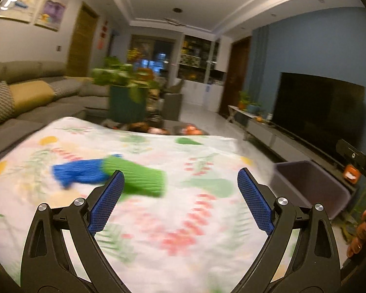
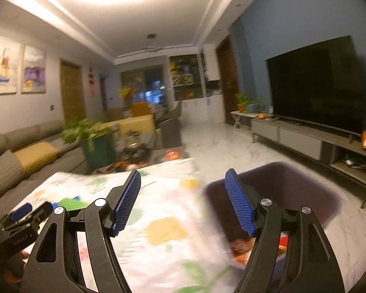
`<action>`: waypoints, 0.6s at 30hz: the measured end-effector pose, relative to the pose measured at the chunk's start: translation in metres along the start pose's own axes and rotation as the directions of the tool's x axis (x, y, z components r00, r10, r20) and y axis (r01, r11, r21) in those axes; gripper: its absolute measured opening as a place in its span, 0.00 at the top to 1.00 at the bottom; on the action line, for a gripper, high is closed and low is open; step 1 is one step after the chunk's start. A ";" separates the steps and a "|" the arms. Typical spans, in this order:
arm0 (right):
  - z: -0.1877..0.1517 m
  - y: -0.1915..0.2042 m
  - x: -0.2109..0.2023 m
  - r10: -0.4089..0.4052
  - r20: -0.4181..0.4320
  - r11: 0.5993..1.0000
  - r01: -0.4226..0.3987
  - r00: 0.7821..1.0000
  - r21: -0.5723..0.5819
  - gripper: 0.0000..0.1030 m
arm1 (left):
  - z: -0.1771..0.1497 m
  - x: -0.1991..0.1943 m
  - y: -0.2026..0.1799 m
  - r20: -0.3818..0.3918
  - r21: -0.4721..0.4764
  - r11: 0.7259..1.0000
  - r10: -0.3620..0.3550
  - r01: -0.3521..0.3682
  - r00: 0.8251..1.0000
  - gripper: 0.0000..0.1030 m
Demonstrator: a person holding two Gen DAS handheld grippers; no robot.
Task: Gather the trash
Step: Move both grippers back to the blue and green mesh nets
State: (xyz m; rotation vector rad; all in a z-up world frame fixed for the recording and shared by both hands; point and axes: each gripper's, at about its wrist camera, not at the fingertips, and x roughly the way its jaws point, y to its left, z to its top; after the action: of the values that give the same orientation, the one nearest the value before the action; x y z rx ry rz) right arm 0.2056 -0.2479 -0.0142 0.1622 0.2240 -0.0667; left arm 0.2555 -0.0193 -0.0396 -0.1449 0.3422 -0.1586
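Left gripper [image 1: 180,183], fingers spread wide and holding nothing, above a floral tablecloth [image 1: 146,219]. A blurred green-and-blue piece of trash [image 1: 109,173] lies on the cloth, just past and partly behind the left fingertip. Right gripper [image 2: 183,183], fingers likewise wide and empty; behind its right finger stands a dark purple bin [image 2: 292,190] holding reddish scraps [image 2: 241,251], beside the cloth's edge.

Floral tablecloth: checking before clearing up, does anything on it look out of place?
Yes. A crumpled green wrapper and a blue one touching it lie loose on the floral tablecloth, outside the dark plastic bin.
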 end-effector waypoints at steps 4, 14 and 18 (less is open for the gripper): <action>-0.010 0.044 0.024 0.081 -0.062 0.996 -0.083 0.995 -0.035 0.32 | 0.005 -0.011 0.042 0.006 -0.029 0.998 0.057 -0.057 0.998 0.11; -0.041 0.165 0.086 0.219 -0.208 0.960 -0.248 0.953 -0.129 0.32 | 0.018 -0.033 0.131 0.029 -0.085 0.978 0.195 -0.192 0.980 0.11; -0.050 0.201 0.108 0.232 -0.250 0.944 -0.280 0.940 -0.174 0.32 | 0.024 -0.034 0.155 0.035 -0.112 0.972 0.214 -0.209 0.976 0.11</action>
State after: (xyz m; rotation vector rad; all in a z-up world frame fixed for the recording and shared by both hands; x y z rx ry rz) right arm 0.3165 -0.0466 -0.0556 -0.0110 0.4343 0.2378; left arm 0.2522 0.1408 -0.0327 -0.2173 0.3173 0.0743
